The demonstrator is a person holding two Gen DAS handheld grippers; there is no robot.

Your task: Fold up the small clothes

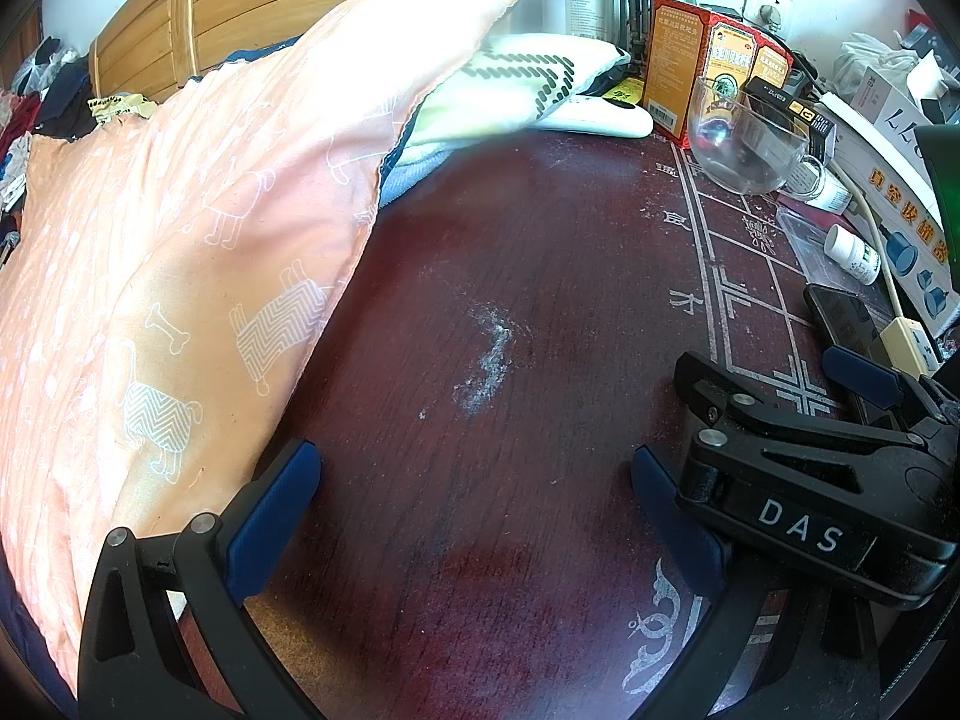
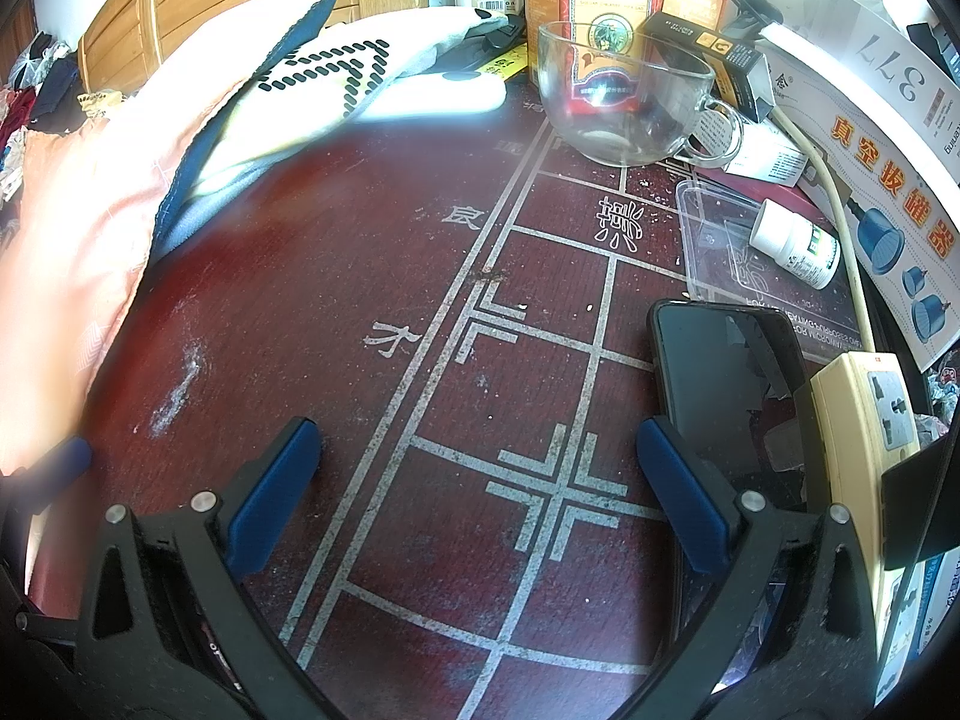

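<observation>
Left gripper (image 1: 474,516): jaws spread wide, nothing between the blue pads (image 1: 273,516), poised over bare red tabletop (image 1: 510,240). Right gripper (image 2: 480,498): likewise released and empty, over the table's white grid markings; its body also shows at the right edge of the left view.

Task item: the likeliest candidate is the peach cloth (image 1: 180,252) printed with dogs and bones, lying just left of the left gripper and draped up toward the wooden headboard (image 1: 270,6). Whether it is a small garment or a pillowcase cannot be settled from these views. A second, white cloth (image 1: 528,78) with black dashes lies behind it.

Risks, as judged:
- The working space is narrow. Drawing the cloth rightward could sweep it against the glass cup (image 2: 624,96) and tip it.
- The phone (image 2: 726,384) sits just beside the right gripper's outer finger; a careless swing could push it.
- White dust (image 1: 492,360) on the table may transfer to the fabric.
- A cord (image 2: 840,222) and power strip (image 2: 870,420) could snag.

Count: two grippers, two cloths, one cup, one phone, one power strip, one white pill bottle (image 2: 792,252), at least two red boxes (image 2: 606,0).
</observation>
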